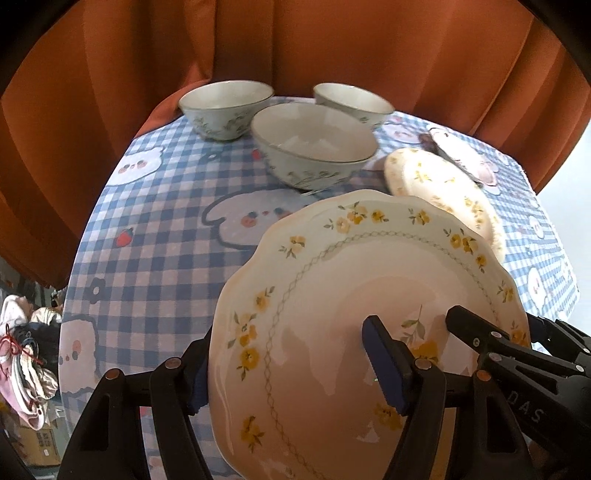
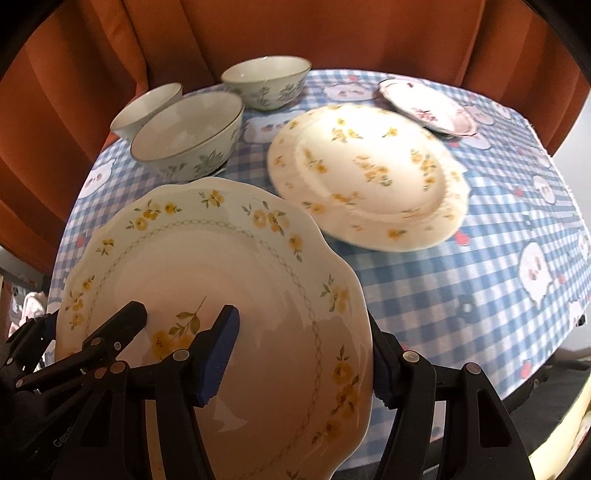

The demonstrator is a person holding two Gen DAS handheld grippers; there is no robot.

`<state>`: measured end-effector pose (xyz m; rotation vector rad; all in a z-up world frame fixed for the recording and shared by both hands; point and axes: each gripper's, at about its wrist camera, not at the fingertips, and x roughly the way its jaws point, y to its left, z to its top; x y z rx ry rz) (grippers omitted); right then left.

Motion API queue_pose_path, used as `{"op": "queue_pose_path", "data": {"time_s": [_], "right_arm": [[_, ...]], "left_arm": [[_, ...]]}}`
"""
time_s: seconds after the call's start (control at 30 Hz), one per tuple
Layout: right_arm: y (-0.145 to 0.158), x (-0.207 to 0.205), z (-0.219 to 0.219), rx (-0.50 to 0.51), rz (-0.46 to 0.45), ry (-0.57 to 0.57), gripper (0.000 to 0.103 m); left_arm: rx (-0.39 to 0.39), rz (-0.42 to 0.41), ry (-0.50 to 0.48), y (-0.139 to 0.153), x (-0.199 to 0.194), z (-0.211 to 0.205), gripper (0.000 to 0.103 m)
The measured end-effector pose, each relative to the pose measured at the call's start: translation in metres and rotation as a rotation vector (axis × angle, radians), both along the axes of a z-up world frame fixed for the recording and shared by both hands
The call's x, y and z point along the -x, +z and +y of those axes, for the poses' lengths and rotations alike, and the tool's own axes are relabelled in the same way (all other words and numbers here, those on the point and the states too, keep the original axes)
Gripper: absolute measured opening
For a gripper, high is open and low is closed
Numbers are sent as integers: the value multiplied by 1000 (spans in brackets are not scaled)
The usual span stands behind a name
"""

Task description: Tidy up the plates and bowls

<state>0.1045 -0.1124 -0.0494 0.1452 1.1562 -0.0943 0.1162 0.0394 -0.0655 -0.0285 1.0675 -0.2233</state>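
Note:
A cream plate with yellow flowers (image 1: 332,295) (image 2: 207,280) is held tilted above the checked tablecloth by both grippers. My left gripper (image 1: 291,373) is shut on its left rim. My right gripper (image 2: 299,354) is shut on its right rim. A second yellow-flowered plate (image 2: 369,177) (image 1: 443,184) lies flat on the table beyond it. A smaller pink-flowered plate (image 2: 428,107) (image 1: 461,147) lies behind that, partly under its edge. Three pale bowls with blue-green flowers stand at the back: a near one (image 1: 314,144) (image 2: 188,133), and two farther ones (image 1: 225,107) (image 1: 354,101) (image 2: 266,81) (image 2: 147,107).
The blue-and-white checked tablecloth (image 1: 155,229) (image 2: 461,288) covers a table. An orange curtain (image 1: 295,44) (image 2: 295,29) hangs right behind the bowls. The table's right edge (image 2: 576,258) drops off. Clothes and boxes (image 1: 26,362) lie on the floor at the left.

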Motion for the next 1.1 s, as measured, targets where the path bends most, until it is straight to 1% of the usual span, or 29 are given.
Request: {"op": "queue_pose_path", "data": {"time_s": [0.27,0.43,0.8,1.1], "right_arm": [[5,14,-36,-13,-34,-7,68],[4,18,-68,-32,-47,11,68],[4,18,-153,-55,-55,83,68],[0,21,-222,-51,-64,89,68]], "left_arm": [[-20,-46,9,9,11,-38,72],[-39,-50,36,11,16,-71,73],[-58,-56,105,16,27,-156,73],[-52,-62,102,13,24,-222,73]]}}
